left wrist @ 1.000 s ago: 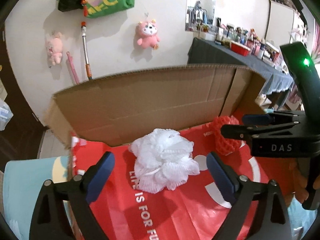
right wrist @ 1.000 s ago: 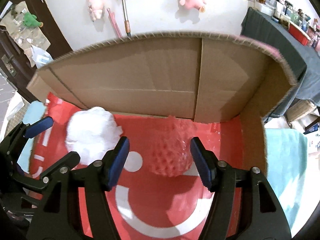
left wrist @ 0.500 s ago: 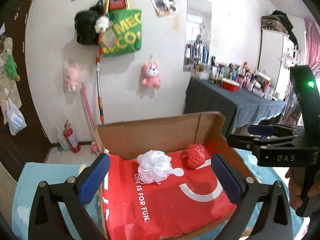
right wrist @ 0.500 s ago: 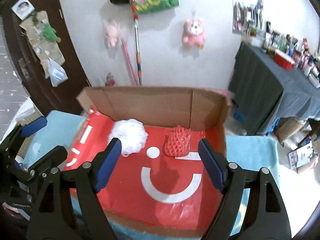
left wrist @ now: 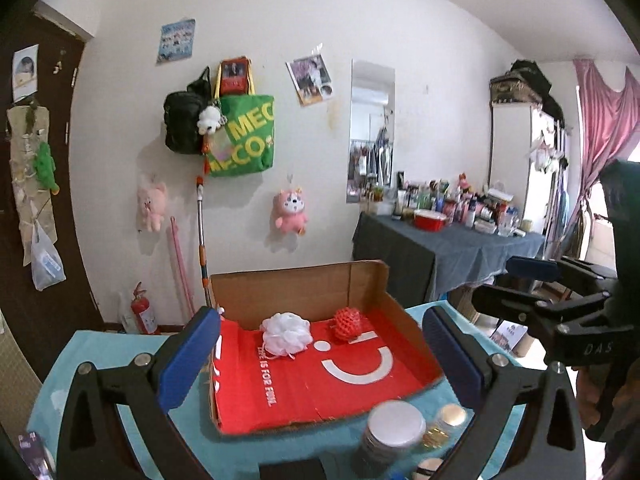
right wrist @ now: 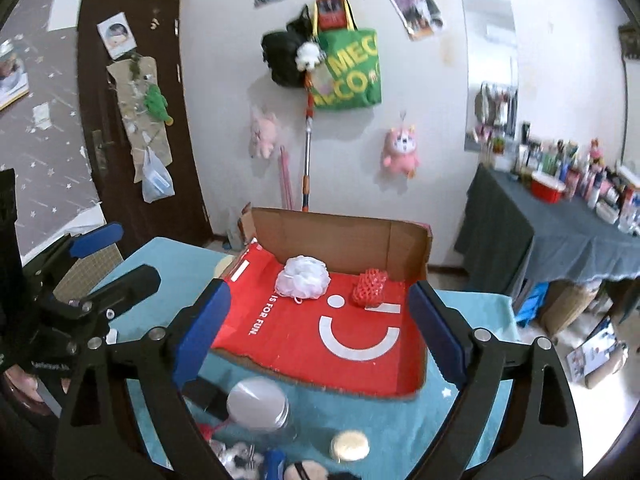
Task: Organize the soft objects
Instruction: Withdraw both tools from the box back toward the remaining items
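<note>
Teal cloth table (right wrist: 460, 412) under both my tools, white wall ahead hung with a green tote bag (left wrist: 242, 136) and pink plush toys. Open cardboard tray (right wrist: 340, 240) with a glossy red liner sits straight ahead of both tools, back and right walls standing, front edge low and ragged.

White mesh bath puff (right wrist: 303, 277), frilly and round, lies at the tray's back wall, ahead-left. Red knobbly net sponge (right wrist: 370, 289) just right of it, apart.

My left gripper (left wrist: 320, 360) is spread fully wide, holding nothing. My right gripper (right wrist: 320, 332) has jaws opening, nothing between the blue pads.

Jar with a flat silver lid (right wrist: 258, 402) and a small gold-lidded tin (right wrist: 351, 445) crowd the near edge below my fingers. Dark-clothed side table (right wrist: 560, 236) to my right, brown door (right wrist: 132, 120) to the left.
</note>
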Demonstrator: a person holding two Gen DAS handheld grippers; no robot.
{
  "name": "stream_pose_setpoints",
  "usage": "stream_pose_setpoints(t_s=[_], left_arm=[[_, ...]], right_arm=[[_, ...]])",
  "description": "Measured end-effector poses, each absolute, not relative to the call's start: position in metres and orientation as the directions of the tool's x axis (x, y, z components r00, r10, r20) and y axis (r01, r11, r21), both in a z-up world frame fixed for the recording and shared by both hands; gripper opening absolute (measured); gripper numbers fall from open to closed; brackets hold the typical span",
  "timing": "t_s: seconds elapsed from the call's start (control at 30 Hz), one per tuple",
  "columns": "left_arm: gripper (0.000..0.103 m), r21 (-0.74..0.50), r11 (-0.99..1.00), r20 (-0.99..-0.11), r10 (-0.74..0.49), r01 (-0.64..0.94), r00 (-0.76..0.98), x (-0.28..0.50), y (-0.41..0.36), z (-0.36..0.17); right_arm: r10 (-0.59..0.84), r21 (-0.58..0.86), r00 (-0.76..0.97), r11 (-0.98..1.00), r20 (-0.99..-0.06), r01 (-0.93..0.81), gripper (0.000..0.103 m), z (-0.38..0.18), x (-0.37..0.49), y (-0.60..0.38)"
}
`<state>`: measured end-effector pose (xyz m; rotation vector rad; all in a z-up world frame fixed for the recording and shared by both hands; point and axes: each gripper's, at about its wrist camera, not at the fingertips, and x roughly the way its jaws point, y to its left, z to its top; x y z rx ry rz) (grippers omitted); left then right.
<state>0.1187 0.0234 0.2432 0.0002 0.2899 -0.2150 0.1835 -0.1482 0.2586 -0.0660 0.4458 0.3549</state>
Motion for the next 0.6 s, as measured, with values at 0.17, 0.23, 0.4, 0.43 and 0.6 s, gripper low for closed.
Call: stream_pose_setpoints(t_s=[0.17,0.23,0.4,0.43,0.6], left_arm=[[0.103,-0.01,0.983,-0.223,-0.178,0.181,0.958,0.07,0.021,0.231],[0.103,-0.01,0.984,-0.212,-0.176,0.178,0.961,0.054,0.019,0.224],[0.103,-0.014,0.986,-0.207,-0.163,0.164,0.965,0.026,0.015,0.2],[0.103,-0.014,0.987,-0.212,-0.162,0.163,0.964,0.022,0.014,0.193],[0.103,-0.021,0.991,-0.253,-0.131,0.13,0.959,0.012,0.013,0.16]], right_arm=[[0.334,0.015,0.868,0.935,-0.366,-0.353,0.097,0.249,0.129,-0.153],[0.318,-0.004,0.883,0.94,-0.346,-0.34,0.097,0.242,0.109,-0.154],[0.291,-0.005,0.904,0.951,-0.315,-0.308,0.098,0.217,0.072,-0.158],[0.289,-0.002,0.902,0.952,-0.32,-0.306,0.098,0.212,0.067,-0.159],[0.244,-0.011,0.908,0.965,-0.339,-0.263,0.098,0.176,0.048,-0.159]])
